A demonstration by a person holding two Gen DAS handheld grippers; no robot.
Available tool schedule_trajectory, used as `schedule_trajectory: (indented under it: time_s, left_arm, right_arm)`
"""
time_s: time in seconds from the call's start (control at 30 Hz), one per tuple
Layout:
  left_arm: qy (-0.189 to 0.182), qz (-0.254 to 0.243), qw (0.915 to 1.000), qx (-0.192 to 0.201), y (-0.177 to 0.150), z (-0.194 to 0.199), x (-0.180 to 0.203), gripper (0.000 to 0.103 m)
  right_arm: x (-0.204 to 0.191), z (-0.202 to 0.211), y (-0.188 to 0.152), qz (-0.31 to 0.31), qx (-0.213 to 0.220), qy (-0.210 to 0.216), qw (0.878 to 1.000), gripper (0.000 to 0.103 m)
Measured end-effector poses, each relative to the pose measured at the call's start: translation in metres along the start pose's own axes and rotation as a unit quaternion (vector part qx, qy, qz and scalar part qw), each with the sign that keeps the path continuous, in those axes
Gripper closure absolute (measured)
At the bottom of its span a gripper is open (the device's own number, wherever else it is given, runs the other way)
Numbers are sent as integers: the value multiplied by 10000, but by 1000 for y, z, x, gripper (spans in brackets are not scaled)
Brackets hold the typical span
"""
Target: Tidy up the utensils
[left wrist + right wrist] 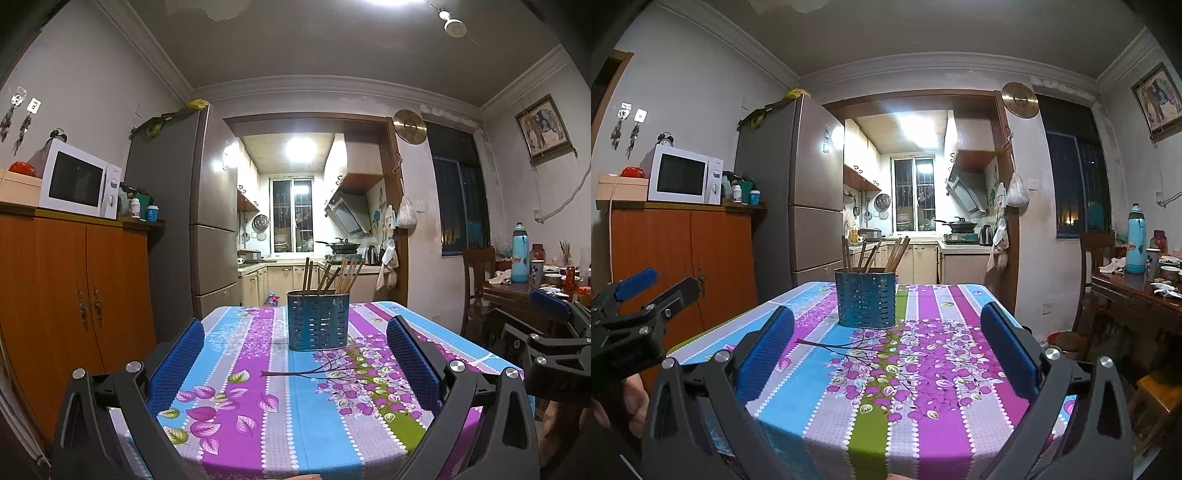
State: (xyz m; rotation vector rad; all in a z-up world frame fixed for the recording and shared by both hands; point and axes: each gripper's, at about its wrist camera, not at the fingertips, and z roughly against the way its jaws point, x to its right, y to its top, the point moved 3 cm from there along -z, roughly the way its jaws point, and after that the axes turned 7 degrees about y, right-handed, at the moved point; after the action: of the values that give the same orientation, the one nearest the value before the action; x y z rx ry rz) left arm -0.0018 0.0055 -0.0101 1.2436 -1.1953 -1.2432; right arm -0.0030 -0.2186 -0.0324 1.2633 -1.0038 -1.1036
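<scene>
Setting: home, dining room opening onto a small kitchen.
Left of frame: white microwave (79, 183) on an orange wooden cabinet (74, 295); tall fridge (207, 206) beside it.
Centre: doorway to the kitchen, with range hood (349, 214), wok (338, 244) on the stove, barred window (293, 214).
Foreground: table under a floral tablecloth (295, 406).
Right: framed picture (543, 127), thermos (520, 253) on a cluttered wooden table.

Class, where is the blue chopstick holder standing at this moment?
The blue chopstick holder stands upright on the floral tablecloth, near the table's far edge. In both wrist views it sits ahead of the open claws, filled with wooden chopsticks.
</scene>
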Motion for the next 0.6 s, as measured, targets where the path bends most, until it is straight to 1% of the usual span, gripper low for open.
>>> schedule_trajectory:
  time_s: [0.2, 0.6]
  left_arm:
    - [-71, -59, 9999, -45, -3, 0, 5, 5]
    - [-56, -73, 9999, -109, -7, -7, 5, 5]
  right_arm:
    - [0, -1, 2, 5, -3, 24, 10000, 5]
    - [-4, -2, 4, 27, -33, 61, 10000, 5]
